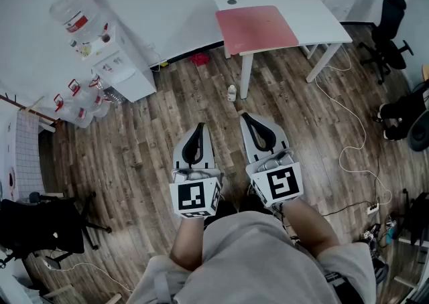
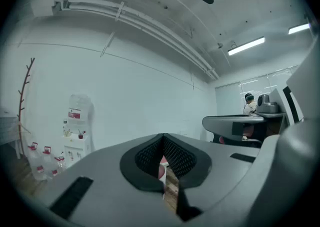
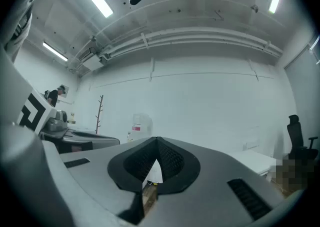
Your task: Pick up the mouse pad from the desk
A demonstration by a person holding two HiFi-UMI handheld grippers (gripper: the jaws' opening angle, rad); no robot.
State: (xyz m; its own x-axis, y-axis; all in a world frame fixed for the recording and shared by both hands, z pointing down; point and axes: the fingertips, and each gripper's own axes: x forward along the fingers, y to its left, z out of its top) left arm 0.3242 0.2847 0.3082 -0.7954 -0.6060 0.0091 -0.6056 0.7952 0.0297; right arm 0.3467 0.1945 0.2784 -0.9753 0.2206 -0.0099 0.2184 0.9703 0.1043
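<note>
Pink-red and rectangular, the pad point(image 1: 258, 29) lies flat on the left part of the white desk point(image 1: 322, 20), at 1 o'clock from the grippers in the head view. Its surface is plain and uniform. Its left and near edges reach the desk's left and near edges; bare desktop shows at its far and right sides.

The left gripper point(image 1: 199, 126) and right gripper point(image 1: 247, 117) are held level, side by side, well apart from the desk. Each gripper view shows the jaws closed together with nothing between them.

Open wood floor point(image 1: 167, 108) separates the grippers from the desk. A small bottle point(image 1: 232, 93) stands on it at 12 o'clock, beside a desk leg. A cable point(image 1: 348, 136) runs across the floor at 3 o'clock. A water dispenser point(image 1: 114, 51) stands at 10 o'clock and a black chair point(image 1: 392, 28) at 2 o'clock.
</note>
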